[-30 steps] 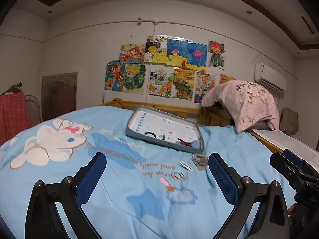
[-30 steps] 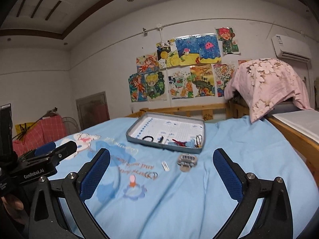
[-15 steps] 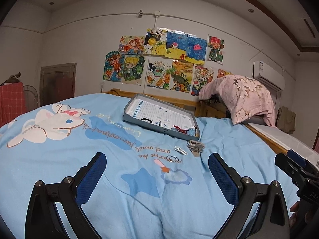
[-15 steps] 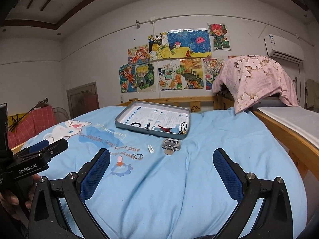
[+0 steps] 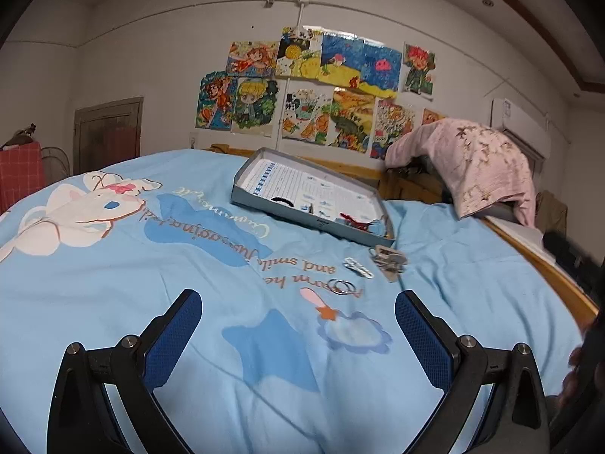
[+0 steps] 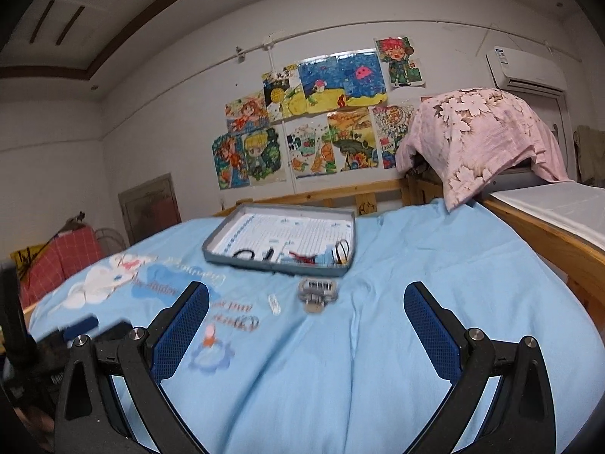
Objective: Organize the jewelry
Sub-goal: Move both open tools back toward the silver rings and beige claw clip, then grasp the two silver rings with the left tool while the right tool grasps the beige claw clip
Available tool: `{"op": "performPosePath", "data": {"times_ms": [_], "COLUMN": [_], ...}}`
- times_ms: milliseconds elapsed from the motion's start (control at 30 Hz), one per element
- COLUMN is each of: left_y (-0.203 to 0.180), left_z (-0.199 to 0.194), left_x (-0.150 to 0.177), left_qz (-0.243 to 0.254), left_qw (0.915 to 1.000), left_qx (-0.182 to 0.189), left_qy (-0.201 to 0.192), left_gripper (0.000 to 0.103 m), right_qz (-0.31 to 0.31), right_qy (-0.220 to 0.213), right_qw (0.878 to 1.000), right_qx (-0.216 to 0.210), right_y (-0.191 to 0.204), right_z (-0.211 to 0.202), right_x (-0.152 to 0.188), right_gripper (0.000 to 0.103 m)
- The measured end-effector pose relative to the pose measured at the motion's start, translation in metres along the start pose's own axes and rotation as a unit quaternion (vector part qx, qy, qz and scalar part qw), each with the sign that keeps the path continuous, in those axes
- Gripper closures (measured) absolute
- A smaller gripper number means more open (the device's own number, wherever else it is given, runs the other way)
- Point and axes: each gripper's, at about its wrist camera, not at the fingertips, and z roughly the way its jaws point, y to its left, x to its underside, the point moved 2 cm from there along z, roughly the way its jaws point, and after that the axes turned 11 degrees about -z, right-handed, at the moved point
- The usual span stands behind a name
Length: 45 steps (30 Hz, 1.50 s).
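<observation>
A grey shallow tray (image 5: 264,210) (image 6: 227,255) lies on the blue bedspread and holds several small pieces: a black ring, a red piece, dark loops. In front of it on the cloth lie a silver hair clip (image 5: 388,259) (image 6: 317,292), a small white clip (image 5: 357,266) (image 6: 274,303) and a pair of thin rings (image 5: 343,287) (image 6: 247,321). My left gripper (image 5: 298,335) is open and empty above the bedspread, short of the rings. My right gripper (image 6: 306,331) is open and empty, short of the silver clip.
The bedspread (image 5: 113,272) covers the bed. A wooden bed rail (image 6: 548,234) runs along the right. A pink flowered cloth (image 6: 480,140) is draped at the back right. Drawings hang on the far wall (image 6: 321,121). A red checked item (image 6: 60,261) stands at the left.
Both grippers have moved closer to the bedspread and the loose pieces, which now look nearer. Both stay open and empty. Nothing on the bed has moved.
</observation>
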Motion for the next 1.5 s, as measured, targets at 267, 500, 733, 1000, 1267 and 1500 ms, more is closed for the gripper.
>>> {"op": "performPosePath", "data": {"times_ms": [267,500,733,1000,1267,1500], "left_y": [-0.009,-0.023,-0.027,-0.035,-0.035,-0.035], "left_z": [0.049,0.092,0.137,0.172,0.182,0.186], "left_x": [-0.024,-0.038,-0.031,-0.016,-0.016,-0.018], "left_qz": [-0.002,0.0,0.012,0.029,0.029,0.032], "left_qw": [0.9993,0.9995,0.9981,0.9925,0.9903,0.9914], "left_qx": [-0.036,-0.03,-0.022,-0.03,-0.032,-0.029], "left_qy": [-0.007,0.004,0.056,0.114,0.132,0.124], "left_gripper": [0.0,0.0,0.0,0.0,0.0,0.0], "right_qz": [0.002,0.012,0.008,0.008,0.017,0.021], "right_qy": [-0.042,-0.023,0.013,0.056,0.078,0.103], "right_qw": [0.999,0.999,0.999,0.996,0.994,0.991], "right_qx": [-0.022,-0.043,-0.05,-0.075,-0.07,-0.086], "right_y": [-0.017,-0.024,-0.032,-0.026,-0.03,-0.029], "right_z": [0.07,0.141,0.178,0.2,0.219,0.243], "right_x": [-0.021,-0.005,0.008,0.022,0.029,0.032], "right_gripper": [0.002,0.002,0.002,0.002,0.002,0.002]}}
